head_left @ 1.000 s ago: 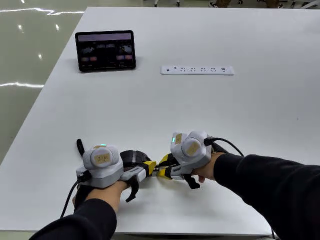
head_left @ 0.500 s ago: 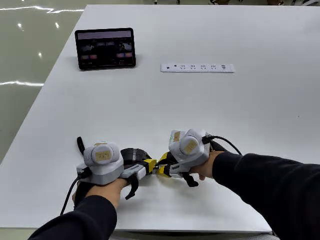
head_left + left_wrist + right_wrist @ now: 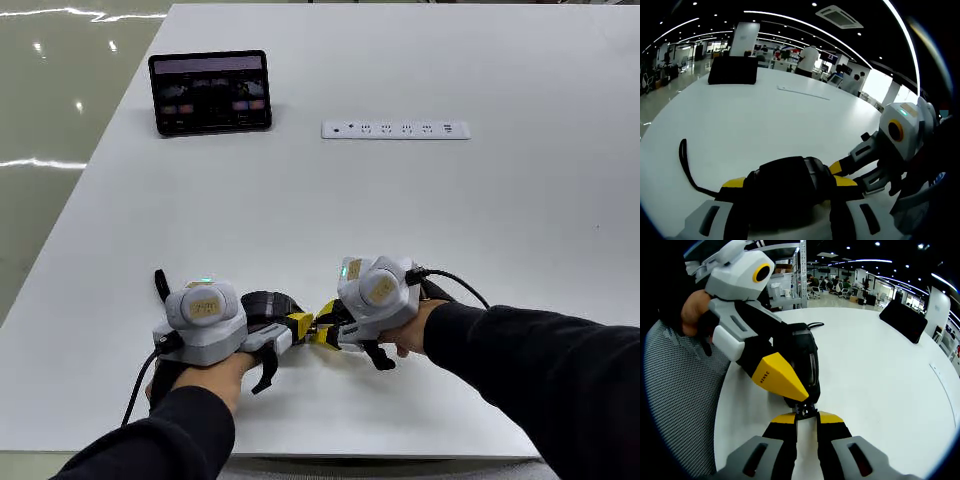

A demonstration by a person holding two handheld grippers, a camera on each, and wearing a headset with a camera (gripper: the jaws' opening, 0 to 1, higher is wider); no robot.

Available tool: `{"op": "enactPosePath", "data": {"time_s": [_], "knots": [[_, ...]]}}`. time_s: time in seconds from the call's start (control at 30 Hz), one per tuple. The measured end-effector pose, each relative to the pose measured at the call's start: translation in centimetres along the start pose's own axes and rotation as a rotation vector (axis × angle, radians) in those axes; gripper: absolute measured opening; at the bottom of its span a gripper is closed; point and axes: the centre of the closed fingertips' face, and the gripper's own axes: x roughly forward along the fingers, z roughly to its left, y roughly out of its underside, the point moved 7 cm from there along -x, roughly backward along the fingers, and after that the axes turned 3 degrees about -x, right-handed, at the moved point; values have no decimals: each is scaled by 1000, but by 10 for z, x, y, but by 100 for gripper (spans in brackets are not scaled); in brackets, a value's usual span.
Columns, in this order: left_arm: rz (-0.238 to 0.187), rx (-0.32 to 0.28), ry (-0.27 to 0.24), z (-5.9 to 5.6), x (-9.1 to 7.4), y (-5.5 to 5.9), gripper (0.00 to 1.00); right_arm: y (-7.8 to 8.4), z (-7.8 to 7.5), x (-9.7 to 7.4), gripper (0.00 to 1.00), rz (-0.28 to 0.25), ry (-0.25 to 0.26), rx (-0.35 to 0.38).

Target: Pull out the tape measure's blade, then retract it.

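Observation:
A black tape measure [image 3: 264, 306] lies near the table's front edge, and my left gripper [image 3: 286, 327] is shut on its body. In the left gripper view the black case [image 3: 788, 176] sits between the yellow-tipped jaws, and its wrist strap [image 3: 685, 165] trails off to the left. My right gripper [image 3: 322, 336] faces the left one, tip to tip. In the right gripper view its yellow fingertips [image 3: 786, 418] are shut on the small metal blade tip [image 3: 804, 410] at the mouth of the case [image 3: 802, 360]. Hardly any blade shows between case and jaws.
A dark tablet [image 3: 210, 92] stands at the back left of the white table [image 3: 420, 210]. A white power strip [image 3: 396, 130] lies at the back centre. The table's front edge runs just below my hands, and glossy floor [image 3: 50, 120] lies to the left.
The head view has shifted a little. Both grippers and the tape measure keep their places, jaws still tip to tip.

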Motion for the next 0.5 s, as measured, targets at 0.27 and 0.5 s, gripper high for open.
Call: {"op": "enactPosePath", "data": {"time_s": [0.27,0.5], "knots": [[-50,129,-29,-5,-1,-2,65,0,0,0,10,1,-4,-4],[1,158,-43,-4,2,-3,60,0,0,0,10,7,-1,-8]]}}
